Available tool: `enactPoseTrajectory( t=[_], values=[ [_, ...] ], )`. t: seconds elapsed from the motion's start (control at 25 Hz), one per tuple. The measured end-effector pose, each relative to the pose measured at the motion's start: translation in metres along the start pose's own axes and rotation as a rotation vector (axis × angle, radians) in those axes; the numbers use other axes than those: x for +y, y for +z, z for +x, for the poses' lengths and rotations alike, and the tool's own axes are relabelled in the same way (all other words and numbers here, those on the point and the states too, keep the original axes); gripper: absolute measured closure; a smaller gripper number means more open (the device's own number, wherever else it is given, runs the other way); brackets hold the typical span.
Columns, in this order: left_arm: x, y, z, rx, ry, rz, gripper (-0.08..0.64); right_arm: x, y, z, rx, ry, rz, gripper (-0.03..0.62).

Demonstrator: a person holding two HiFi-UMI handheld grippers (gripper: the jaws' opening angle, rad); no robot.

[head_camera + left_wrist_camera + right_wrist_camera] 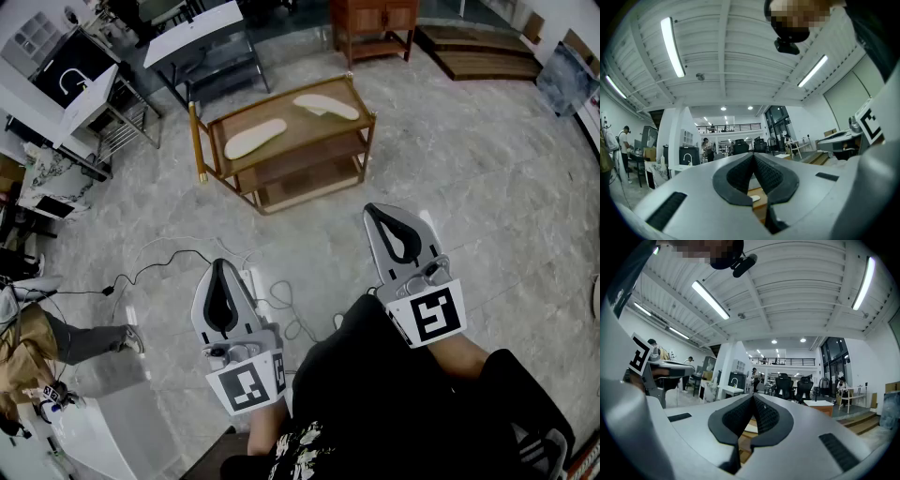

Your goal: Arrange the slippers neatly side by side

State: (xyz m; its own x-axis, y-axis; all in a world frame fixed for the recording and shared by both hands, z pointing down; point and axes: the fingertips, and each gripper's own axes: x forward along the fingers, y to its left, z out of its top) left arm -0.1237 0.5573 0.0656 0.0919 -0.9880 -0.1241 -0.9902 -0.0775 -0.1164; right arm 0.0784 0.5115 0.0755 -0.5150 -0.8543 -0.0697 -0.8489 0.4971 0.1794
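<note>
Left of the wooden surface [285,130], at the edge of the head view, a person [42,342] is on the grey marble floor [487,187]. A thin black cable [159,260] trails across the floor from that side toward the surface's near left corner. The left tool [221,266] is held on the near side of the surface, well apart from it and roughly in line with its left end. Its dark ribbed pads [740,173] are clenched together with nothing between them, and its nose points toward the surface. The surface is a low, open wooden frame with two lower shelves [305,178] under its top, set at an angle in the head view. Both slippers lie on the top. The left slipper [254,138] is pale and flat and sits toward the left end of the surface. The right slipper [326,106], of the same colour, sits toward the far right end. The two are apart, not touching, and angled differently, so they are not side by side. The right tool [380,214] is held on the near side of the surface's right end, closer to it than the left tool but clear of it. Its pads [738,416] are also pressed shut on nothing. Beyond the surface's far right end stands a wooden cabinet [373,21].
</note>
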Motion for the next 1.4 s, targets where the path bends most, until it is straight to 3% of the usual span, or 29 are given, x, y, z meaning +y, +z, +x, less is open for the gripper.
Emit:
enactPoseTrajectory(
  t=[0.24,0.48,0.64,0.88,1.04,1.24,1.4],
  values=[
    [-0.006,-0.001,0.013,0.007,-0.018,0.004,0.560,-0.005,-0.006,0.005,0.058,0.000,0.020,0.595],
    [-0.010,-0.008,0.031,0.019,-0.010,-0.001,0.560,-0.027,0.014,-0.002,-0.111,-0.038,0.040,0.595],
    [-0.025,0.007,0.046,0.006,-0.045,0.021,0.560,-0.051,0.009,-0.001,-0.084,-0.044,0.054,0.594],
    [-0.021,0.023,0.066,-0.015,-0.009,0.058,0.560,-0.088,0.006,-0.004,-0.105,-0.076,0.073,0.594],
    [-0.035,0.006,0.070,0.039,-0.012,0.053,0.560,-0.099,0.004,0.000,-0.106,-0.035,0.081,0.594],
    [-0.045,-0.021,0.066,0.105,0.022,-0.083,0.560,-0.101,-0.016,0.002,-0.056,0.066,0.112,0.594],
    [-0.051,-0.035,0.058,0.153,0.037,-0.042,0.560,-0.104,-0.039,0.002,0.000,0.106,0.138,0.594]
  ],
)
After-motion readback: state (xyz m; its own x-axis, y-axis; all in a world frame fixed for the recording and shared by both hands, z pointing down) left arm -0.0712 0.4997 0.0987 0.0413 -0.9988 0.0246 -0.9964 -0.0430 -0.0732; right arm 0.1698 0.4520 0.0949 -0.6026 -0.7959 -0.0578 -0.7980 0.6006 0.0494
